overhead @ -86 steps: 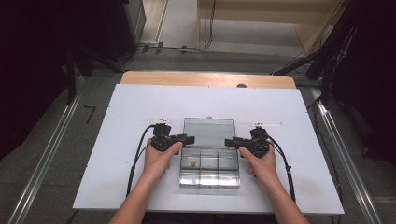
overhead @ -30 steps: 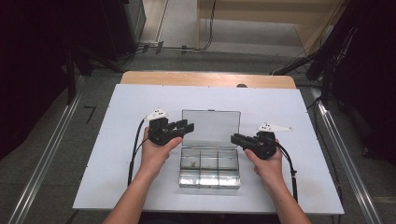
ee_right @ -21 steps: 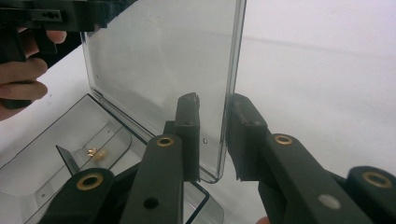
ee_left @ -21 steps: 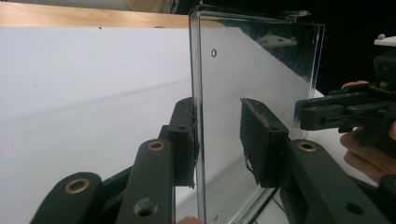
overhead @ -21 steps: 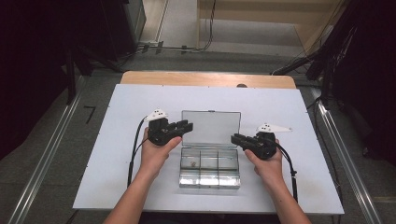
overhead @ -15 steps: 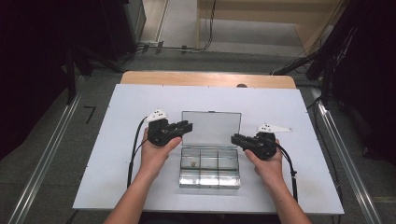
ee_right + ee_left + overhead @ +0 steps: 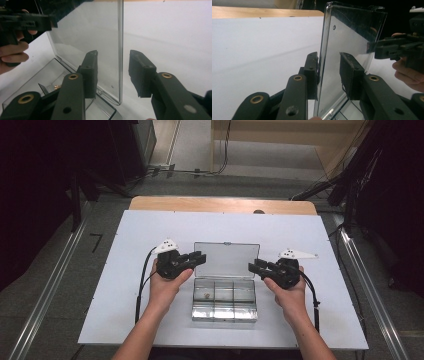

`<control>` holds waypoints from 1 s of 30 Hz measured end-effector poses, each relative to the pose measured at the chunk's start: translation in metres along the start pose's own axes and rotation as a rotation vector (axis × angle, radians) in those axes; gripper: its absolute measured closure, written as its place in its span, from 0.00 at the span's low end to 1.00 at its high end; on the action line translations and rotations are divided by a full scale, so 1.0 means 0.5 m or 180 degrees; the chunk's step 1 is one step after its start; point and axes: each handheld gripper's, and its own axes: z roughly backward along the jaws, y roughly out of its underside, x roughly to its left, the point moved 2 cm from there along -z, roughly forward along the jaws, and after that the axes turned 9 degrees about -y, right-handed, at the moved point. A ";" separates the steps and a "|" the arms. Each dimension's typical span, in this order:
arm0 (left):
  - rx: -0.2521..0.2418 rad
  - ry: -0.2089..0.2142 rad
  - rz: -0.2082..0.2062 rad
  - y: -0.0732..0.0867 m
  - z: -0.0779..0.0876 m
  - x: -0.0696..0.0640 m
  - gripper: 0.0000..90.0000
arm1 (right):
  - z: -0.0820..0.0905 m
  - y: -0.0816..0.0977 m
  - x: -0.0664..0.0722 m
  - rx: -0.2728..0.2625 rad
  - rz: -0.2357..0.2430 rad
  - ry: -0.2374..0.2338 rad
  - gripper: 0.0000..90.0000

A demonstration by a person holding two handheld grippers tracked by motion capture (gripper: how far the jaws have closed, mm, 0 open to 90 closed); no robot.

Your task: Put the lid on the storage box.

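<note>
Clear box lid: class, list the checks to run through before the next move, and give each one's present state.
1. Lid stands upright on the clear box: ok.
2. Left tool straddles one side edge of the lid. Its jaws have just been closing, and one pad is apart from the lid. Firm grip: not ok.
3. Right tool straddles the other edge. Its jaws have just been opening, with gaps on both sides. Firm grip: not ok.
4. Small item lies inside a compartment: ok.
5. Lid stays up unaided: cannot tell.
</note>
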 end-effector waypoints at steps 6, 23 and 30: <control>-0.0011 0.0068 0.0002 0.002 0.007 -0.003 0.75 | 0.019 -0.024 0.020 -0.0056 0.0104 0.0065 0.59; 0.0053 0.0209 -0.0033 0.006 0.026 -0.013 0.72 | 0.026 -0.042 0.048 -0.0091 0.0225 0.0030 0.60; 0.0074 0.0242 -0.0050 0.007 0.030 -0.015 0.72 | 0.030 -0.044 0.053 -0.0124 0.0257 -0.0021 0.66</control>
